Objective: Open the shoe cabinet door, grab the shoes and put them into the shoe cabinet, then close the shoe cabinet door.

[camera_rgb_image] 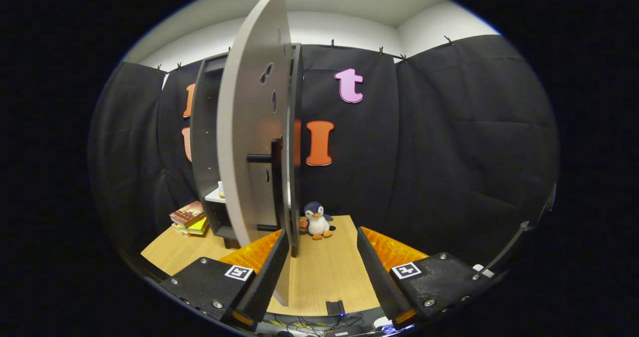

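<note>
The grey shoe cabinet stands on the wooden table just ahead and to the left. Its light grey door is swung open toward me and I see it nearly edge-on. A black handle sticks out from the door at mid height. My gripper is open, its fingers wide apart. The door's free edge comes down between the fingers, right against the inner face of the left finger; I cannot tell whether they touch. The right finger is well away from the door. A small white and yellow thing lies on a shelf inside.
A plush penguin sits on the table beside the cabinet's right foot, beyond the fingertips. A stack of books lies to the left of the cabinet. Black cloth walls close off the back and both sides.
</note>
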A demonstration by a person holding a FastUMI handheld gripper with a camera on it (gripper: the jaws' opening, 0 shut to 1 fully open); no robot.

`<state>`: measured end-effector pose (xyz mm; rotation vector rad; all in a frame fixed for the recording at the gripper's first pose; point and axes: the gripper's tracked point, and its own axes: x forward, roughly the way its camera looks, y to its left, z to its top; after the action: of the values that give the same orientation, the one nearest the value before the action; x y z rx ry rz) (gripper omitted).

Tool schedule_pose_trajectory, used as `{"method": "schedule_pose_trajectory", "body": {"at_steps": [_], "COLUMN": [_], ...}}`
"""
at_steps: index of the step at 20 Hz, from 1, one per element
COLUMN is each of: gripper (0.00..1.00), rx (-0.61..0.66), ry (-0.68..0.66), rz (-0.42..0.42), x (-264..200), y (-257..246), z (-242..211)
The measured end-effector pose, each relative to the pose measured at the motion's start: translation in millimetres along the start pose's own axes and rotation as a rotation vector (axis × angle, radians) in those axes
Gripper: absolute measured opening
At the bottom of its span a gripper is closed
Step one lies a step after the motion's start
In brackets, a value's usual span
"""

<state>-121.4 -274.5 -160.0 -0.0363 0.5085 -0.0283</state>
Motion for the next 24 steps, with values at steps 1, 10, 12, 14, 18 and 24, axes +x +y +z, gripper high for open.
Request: {"method": "schedule_pose_trajectory", "body": {"at_steps": [1,10,12,14,18,24], "gripper": [0.86,0.80,0.80,0.78,0.77,0.77], "rx": [0.002,0.022,0.052,0.068,0.057,0.049], "ry": [-0.004,-0.047,-0.026,-0.020,-0.013,-0.008], "rz": [0.011,0.127,0.156,0.208,0.307,0.443], "x": [7,22,22,18,23,37], "y": [0,20,33,64,117,202], "z": [0,15,13,11,13,19]}}
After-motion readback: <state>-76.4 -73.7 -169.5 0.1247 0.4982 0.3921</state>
